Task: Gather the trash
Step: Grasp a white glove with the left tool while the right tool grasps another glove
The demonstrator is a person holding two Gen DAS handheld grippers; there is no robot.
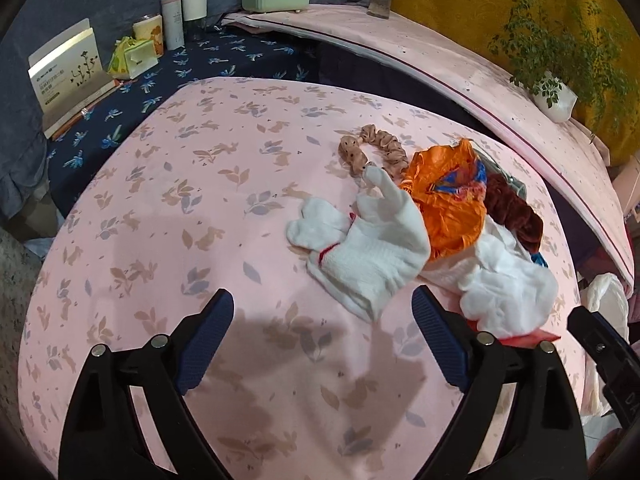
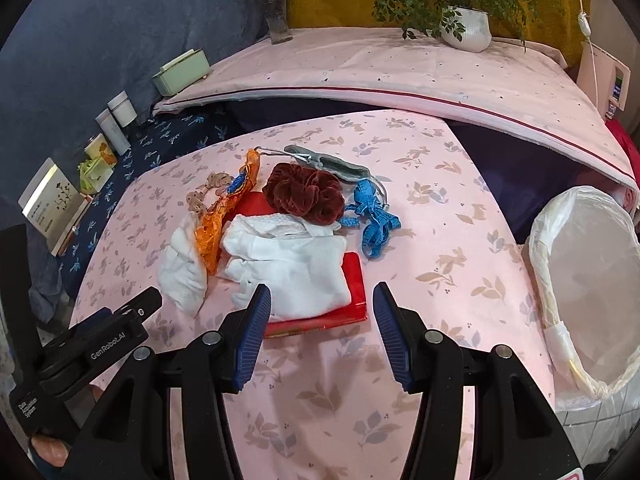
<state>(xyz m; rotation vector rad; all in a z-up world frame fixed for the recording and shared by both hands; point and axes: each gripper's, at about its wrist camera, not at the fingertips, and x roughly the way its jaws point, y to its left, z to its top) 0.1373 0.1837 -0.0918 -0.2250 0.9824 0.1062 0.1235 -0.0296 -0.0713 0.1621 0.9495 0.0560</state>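
A heap of odds and ends lies on the pink rabbit-print cloth (image 2: 440, 240). It holds two white gloves (image 1: 372, 248) (image 2: 288, 264), an orange wrapper (image 1: 448, 208) (image 2: 216, 232), a flat red packet (image 2: 356, 280), a dark red scrunchie (image 2: 304, 192), a beige scrunchie (image 1: 372, 148) and a blue tape measure (image 2: 376, 220). My left gripper (image 1: 324, 332) hovers open just short of the nearer glove, nothing between its fingers. My right gripper (image 2: 322, 320) stands open above the near edge of the red packet, its pads touching nothing. A bin with a white liner (image 2: 592, 272) stands at the right.
A grey sleeve-like item (image 2: 336, 166) lies behind the scrunchie. Boxes, tubs and a book (image 1: 68, 76) line the dark blue cloth at the left. A raised pink-covered ledge (image 2: 400, 72) behind carries a green box, a vase and a potted plant (image 2: 468, 28).
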